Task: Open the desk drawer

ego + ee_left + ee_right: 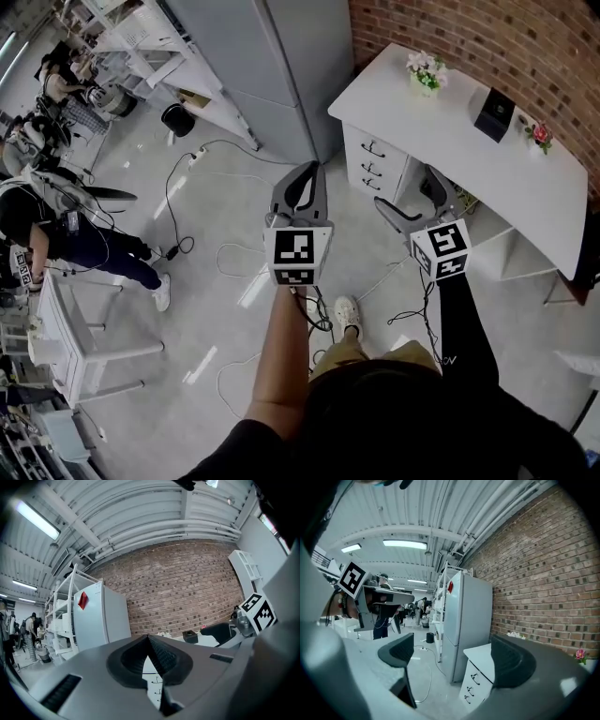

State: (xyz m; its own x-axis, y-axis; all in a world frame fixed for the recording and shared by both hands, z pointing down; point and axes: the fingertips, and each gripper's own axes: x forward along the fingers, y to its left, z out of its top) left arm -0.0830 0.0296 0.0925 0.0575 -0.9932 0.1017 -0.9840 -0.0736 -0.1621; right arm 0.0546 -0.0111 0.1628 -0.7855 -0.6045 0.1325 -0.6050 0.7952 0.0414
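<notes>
A white desk (450, 141) stands against the brick wall at the upper right of the head view. Its drawer stack (373, 159) has three dark handles, and all three drawers are closed. Both grippers hang in the air in front of the desk, apart from it. My left gripper (302, 183) is shut with nothing in it; its pads meet at the tip (148, 639). My right gripper (412, 199) is open and empty, its jaws wide apart (452, 644). Between them the drawer stack (476, 681) shows some way ahead.
On the desk are a small flower pot (427, 73), a black box (494, 113) and a pink flower (540, 135). A tall grey cabinet (281, 66) stands left of the desk. Cables (216, 253) trail over the floor. A person (84, 244) stands by a white table (75, 328) at left.
</notes>
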